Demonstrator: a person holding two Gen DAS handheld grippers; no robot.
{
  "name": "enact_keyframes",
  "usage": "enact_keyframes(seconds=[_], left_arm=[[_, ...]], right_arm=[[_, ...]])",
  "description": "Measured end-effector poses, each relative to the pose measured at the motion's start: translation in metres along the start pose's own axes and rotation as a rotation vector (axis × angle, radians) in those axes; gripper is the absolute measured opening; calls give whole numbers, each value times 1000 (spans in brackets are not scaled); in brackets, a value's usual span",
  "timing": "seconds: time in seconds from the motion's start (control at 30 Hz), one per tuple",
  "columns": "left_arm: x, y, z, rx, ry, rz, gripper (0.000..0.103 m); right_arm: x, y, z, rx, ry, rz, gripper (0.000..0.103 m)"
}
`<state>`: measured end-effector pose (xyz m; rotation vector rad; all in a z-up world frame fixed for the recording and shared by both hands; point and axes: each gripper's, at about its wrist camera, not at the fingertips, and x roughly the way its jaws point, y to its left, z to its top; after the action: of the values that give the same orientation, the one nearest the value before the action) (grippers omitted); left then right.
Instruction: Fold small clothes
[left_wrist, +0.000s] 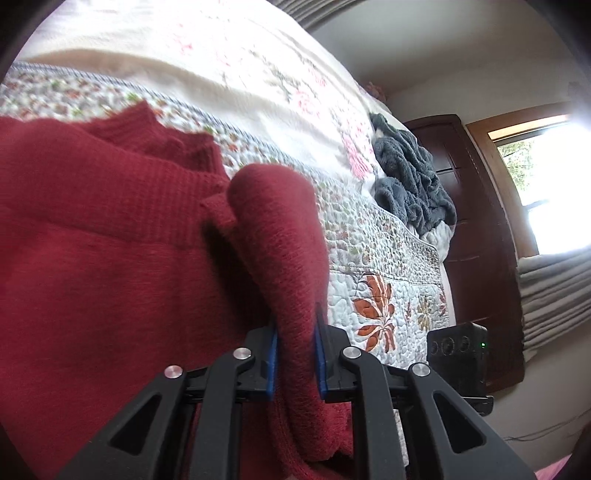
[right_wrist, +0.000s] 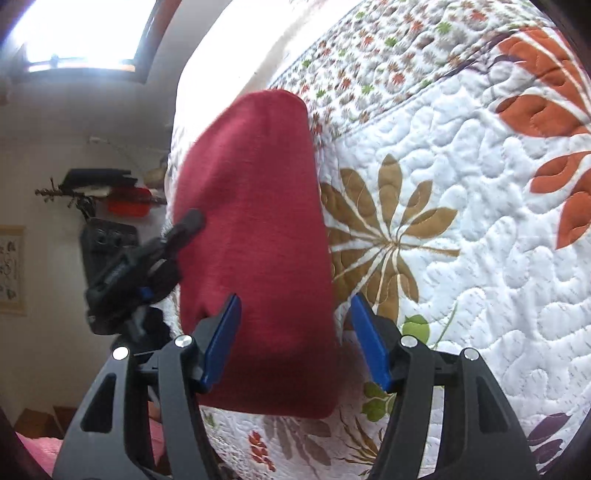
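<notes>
Left claw: blue pads pinched on a raised fold of the red sweater, the fold standing up from 6 toward 12 o'clock between them. The rest of the sweater lies flat on the floral quilt, spreading to 9 o'clock, ribbed collar near 11. A grey fleece heap sits well apart at 2 o'clock.

Right claw: jaws wide, gripping nothing. A folded red part lies on the quilt between the pads and runs on to 12 o'clock; whether the pads touch it, can't tell. The other claw shows at 9 o'clock, at the cloth's edge.

Handling, my read: soft knit, light, limp, fuzzy so not slippery, nothing fragile. It'll sag and stretch if lifted by one point. Grab doubled edges or corners, both claws, not mid-panel.
</notes>
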<state>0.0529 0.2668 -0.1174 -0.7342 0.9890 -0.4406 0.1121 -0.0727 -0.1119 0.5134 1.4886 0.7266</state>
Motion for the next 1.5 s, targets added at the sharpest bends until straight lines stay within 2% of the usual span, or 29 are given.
enact_keyframes(seconds=[0.17, 0.6, 0.77, 1.13, 1.27, 1.5], left_arm=[[-31, 13, 2, -15, -35, 18, 15], [-93, 40, 6, -41, -97, 80, 15], [-115, 53, 10, -50, -112, 96, 15], [-173, 91, 15, -98, -181, 194, 15], [-181, 110, 14, -108, -173, 237, 15], [-172, 143, 10, -138, -158, 260, 15]], right_arm=[[22, 12, -8, -35, 32, -13, 62], [68, 42, -15, -114, 109, 39, 64], [73, 53, -17, -157, 131, 56, 66], [87, 64, -20, -188, 169, 64, 68], [100, 73, -22, -193, 183, 45, 68], [123, 82, -30, -206, 212, -23, 68]])
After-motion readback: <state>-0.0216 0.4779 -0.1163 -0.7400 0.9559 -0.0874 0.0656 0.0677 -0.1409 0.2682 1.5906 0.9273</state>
